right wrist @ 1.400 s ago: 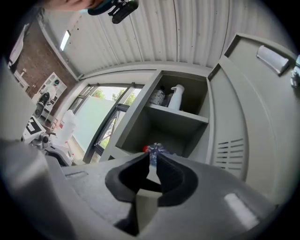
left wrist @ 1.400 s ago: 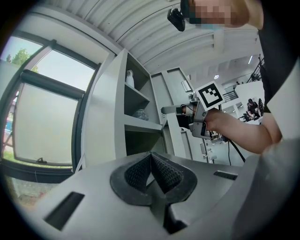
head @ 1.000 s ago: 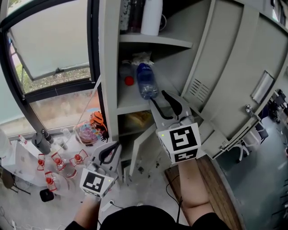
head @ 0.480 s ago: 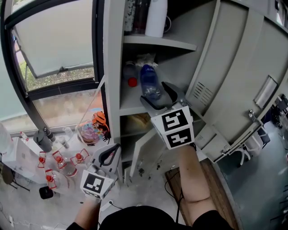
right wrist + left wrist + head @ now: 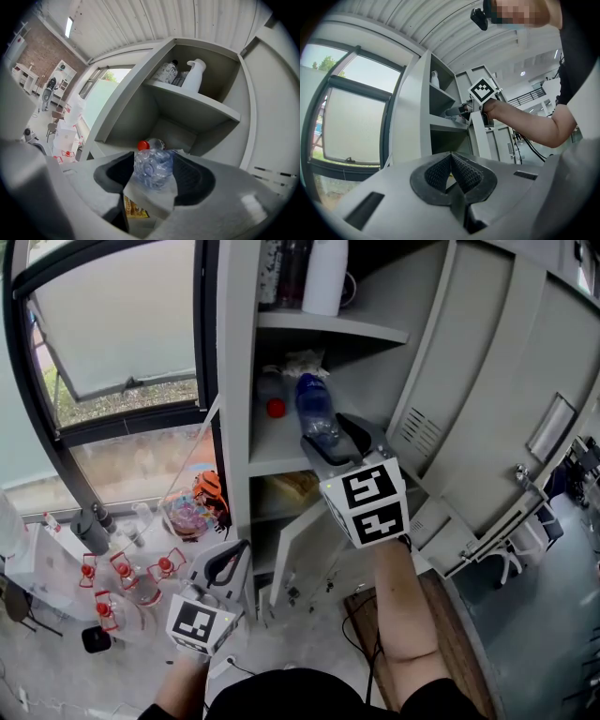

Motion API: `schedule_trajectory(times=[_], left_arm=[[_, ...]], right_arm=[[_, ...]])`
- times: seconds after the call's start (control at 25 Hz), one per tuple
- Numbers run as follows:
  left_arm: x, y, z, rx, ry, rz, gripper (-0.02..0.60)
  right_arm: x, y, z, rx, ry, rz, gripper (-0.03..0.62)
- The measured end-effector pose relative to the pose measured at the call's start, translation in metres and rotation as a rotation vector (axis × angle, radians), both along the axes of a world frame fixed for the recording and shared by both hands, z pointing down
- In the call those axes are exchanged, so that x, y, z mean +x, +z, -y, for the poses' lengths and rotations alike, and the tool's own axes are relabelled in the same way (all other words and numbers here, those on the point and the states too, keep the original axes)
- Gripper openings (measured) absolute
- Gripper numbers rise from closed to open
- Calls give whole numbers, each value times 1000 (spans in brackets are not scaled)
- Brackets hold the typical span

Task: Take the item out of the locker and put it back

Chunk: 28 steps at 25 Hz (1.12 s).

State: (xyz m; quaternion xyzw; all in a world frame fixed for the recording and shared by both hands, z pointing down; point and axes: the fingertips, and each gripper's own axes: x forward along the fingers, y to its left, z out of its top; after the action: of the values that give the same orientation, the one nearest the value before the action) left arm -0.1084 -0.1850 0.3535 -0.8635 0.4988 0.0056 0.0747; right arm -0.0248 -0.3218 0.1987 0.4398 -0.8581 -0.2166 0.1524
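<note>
A clear blue-tinted plastic bottle [image 5: 314,413] lies on the middle shelf [image 5: 272,451] of the open grey locker, its base towards me. My right gripper [image 5: 330,432] reaches onto that shelf with a jaw on each side of the base. In the right gripper view the bottle [image 5: 152,168] fills the gap between the pads and the jaws are closing on it; I see no firm squeeze. My left gripper [image 5: 230,559] hangs low by the floor, its pads meeting with nothing between them [image 5: 451,157].
A second bottle with a red cap [image 5: 270,407] lies left of the blue one. A white bottle [image 5: 325,277] and dark containers stand on the upper shelf. A yellow packet [image 5: 291,488] sits on the shelf below. The locker door [image 5: 487,409] hangs open at right. Small red-capped bottles [image 5: 122,582] clutter the floor at left.
My right gripper has moved up and forward from below the shelf edge onto the shelf, and its jaws now sit around the blue bottle's base. The left gripper has stayed put.
</note>
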Motion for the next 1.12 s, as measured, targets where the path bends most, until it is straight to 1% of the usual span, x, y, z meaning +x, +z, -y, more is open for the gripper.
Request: schedule_trajectory(times=[0.12, 0.2, 0.32, 0.56, 0.6, 0.64, 0.8, 0.92, 1.04, 1.12], left_arm=[[3, 1, -2, 0, 7, 4, 6], [7, 1, -3, -10, 11, -7, 6], [9, 3, -3, 19, 28, 31, 6], [16, 5, -4, 6, 36, 16, 6], [16, 4, -4, 6, 37, 14, 6], [17, 3, -4, 1, 37, 5, 6], [17, 3, -5, -5, 35, 0, 6], [14, 4, -5, -5, 28, -2, 6], [11, 3, -6, -16, 16, -21, 6], [7, 5, -5, -1, 14, -4, 6]], right_arm=[[7, -1, -9, 4, -4, -2, 253], [12, -2, -15, 8, -3, -1, 253], [19, -2, -24, 12, 0, -3, 255], [31, -3, -32, 23, 7, 27, 259], [30, -4, -32, 30, 11, 28, 277], [29, -5, -33, 37, 13, 30, 310], [23, -4, -29, 33, 16, 37, 373], [23, 1, -18, 17, 31, 27, 396], [27, 5, -5, 4, 53, 28, 396], [29, 9, 2, -11, 64, 32, 396]])
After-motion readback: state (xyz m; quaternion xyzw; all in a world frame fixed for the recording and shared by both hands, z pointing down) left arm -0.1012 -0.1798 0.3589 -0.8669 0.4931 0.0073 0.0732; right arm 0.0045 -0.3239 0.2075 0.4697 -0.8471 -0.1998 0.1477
